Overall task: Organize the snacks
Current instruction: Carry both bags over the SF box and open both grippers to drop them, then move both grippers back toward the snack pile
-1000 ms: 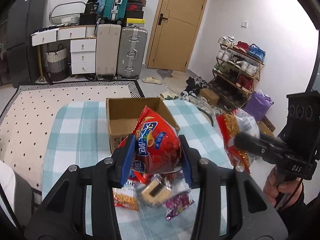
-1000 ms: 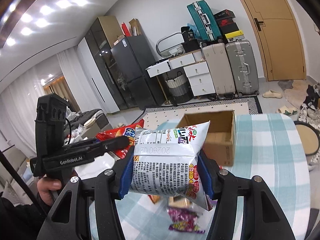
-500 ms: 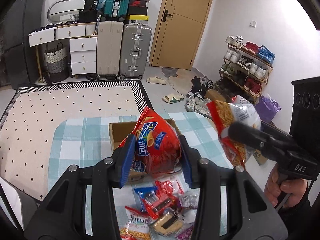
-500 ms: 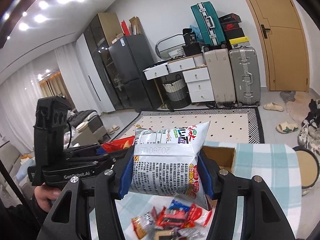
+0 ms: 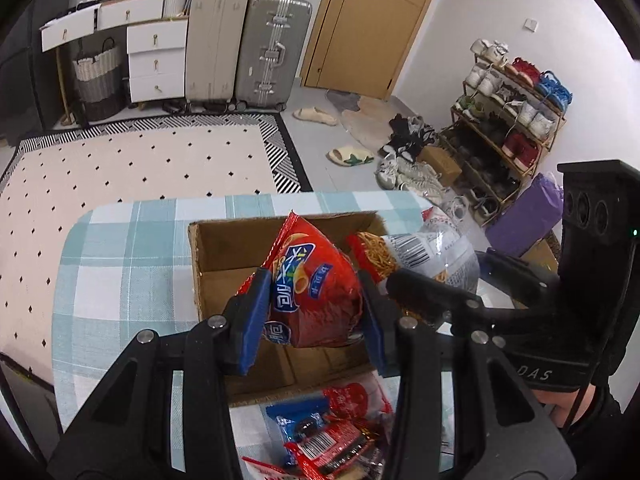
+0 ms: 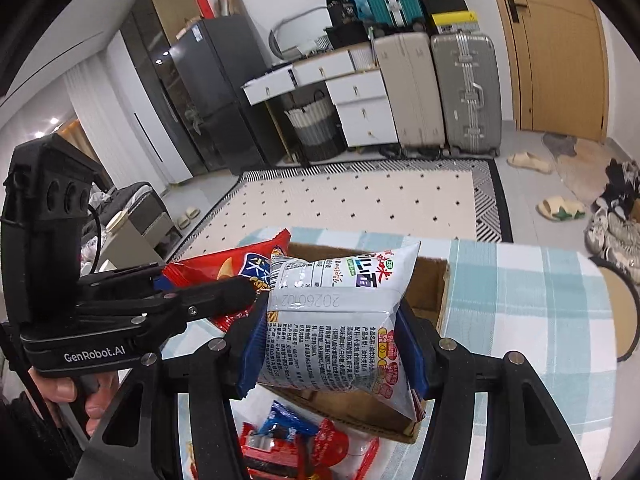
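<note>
- Snacks were what we had in both grippers, and more snacks lay in a small pile on the table, just in front of the cardboard box.
- We held a red chip bag in our left gripper. Its two blue pads were squeezed onto the sides of the bag, so it was clamped tight.
- The red chip bag hung over the open box, up in the air, with its top corner pointing up.
- We held a white and silver noodle snack bag in our right gripper. Its blue pads pressed in on both sides of that bag too.
- The white bag was over the near part of the box, right beside the red one. In the left camera we saw its other face, with yellow crispy sticks printed on it.
- The box sat open on a table with a blue and white checked cloth. We could see brown bare cardboard inside it.
- The pile by the box had red, blue and clear little packets all mixed up.
- Past the table we saw a dotted rug, two suitcases, a brown door and a shoe rack.
</note>
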Action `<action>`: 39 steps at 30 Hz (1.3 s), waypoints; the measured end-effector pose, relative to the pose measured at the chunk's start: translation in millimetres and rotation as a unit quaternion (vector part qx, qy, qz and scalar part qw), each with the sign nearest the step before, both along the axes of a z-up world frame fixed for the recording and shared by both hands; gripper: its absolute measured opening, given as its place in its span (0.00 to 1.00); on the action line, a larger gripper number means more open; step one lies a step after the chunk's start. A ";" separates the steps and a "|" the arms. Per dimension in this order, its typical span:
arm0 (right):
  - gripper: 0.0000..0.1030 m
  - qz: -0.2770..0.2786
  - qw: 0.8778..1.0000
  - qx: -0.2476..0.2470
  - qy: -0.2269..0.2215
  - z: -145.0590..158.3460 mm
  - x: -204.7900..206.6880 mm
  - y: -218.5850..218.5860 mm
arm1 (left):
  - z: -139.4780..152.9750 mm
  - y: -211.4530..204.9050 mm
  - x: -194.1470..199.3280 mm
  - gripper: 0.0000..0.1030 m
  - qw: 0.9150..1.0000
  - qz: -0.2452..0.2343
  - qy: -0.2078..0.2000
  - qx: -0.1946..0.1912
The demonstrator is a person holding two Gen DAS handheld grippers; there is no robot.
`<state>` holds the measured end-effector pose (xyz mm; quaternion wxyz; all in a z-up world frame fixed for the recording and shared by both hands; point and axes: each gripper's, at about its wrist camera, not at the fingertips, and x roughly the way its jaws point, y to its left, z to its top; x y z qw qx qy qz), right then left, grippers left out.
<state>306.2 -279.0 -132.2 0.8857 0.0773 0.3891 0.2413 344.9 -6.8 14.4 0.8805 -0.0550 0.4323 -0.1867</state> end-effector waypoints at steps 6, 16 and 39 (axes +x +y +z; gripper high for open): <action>0.58 0.004 1.000 -0.016 0.016 -33.1 19.7 4.5 | -43.1 -2.8 26.6 0.39 1.000 0.005 0.022 0.014; 0.68 -0.003 1.000 -0.019 -0.016 -23.6 9.8 2.7 | -46.7 14.3 17.7 0.64 0.999 0.041 0.001 0.020; 0.92 -0.024 0.986 0.029 -0.160 46.2 -217.6 -24.7 | 51.9 17.3 -217.2 1.00 0.974 0.096 -0.198 0.053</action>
